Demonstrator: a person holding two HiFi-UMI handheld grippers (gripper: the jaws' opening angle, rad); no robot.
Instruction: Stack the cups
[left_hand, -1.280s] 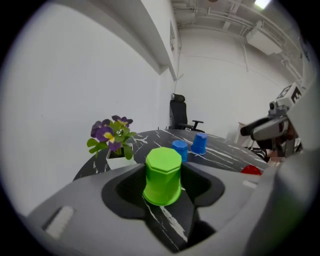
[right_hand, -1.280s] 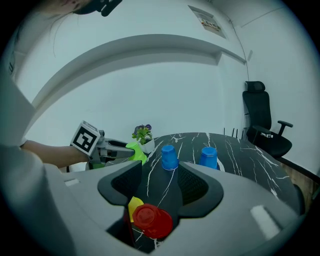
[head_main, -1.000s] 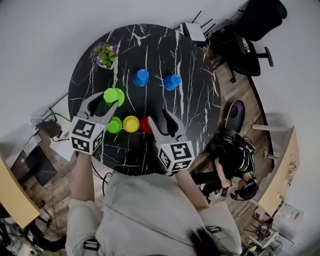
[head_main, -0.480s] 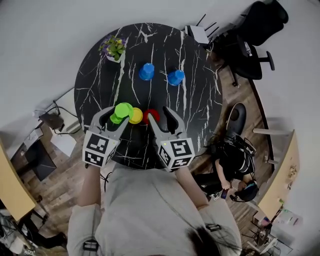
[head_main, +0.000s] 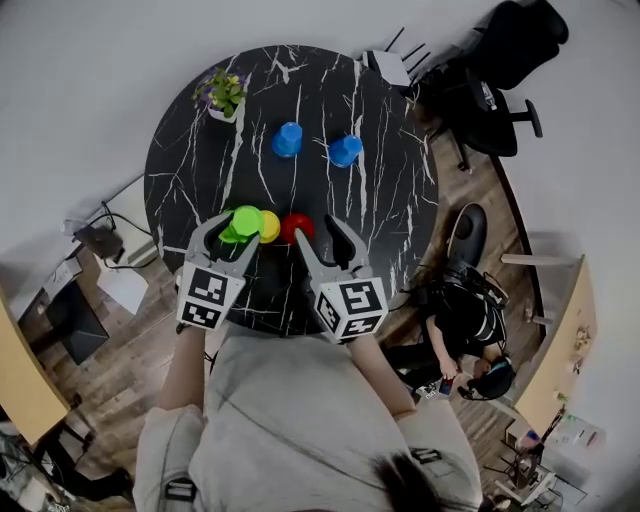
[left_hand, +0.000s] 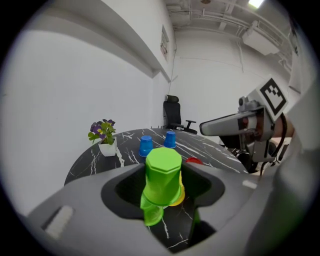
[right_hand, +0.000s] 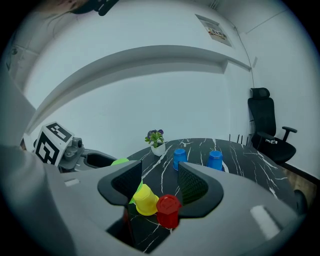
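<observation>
Left gripper (head_main: 235, 232) jaws, just opening slightly, grasp an upturned green cup (left_hand: 162, 175) over a second green cup (left_hand: 150, 213) on the tabletop (head_main: 300, 100). Best to centre it, lower it straight, then release. Right gripper (head_main: 320, 232) jaws stand apart, gripping nothing.

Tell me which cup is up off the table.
The upper green cup, raised over the lower green cup. The yellow cup, red cup and both blue cups stand upside down on the table.
</observation>
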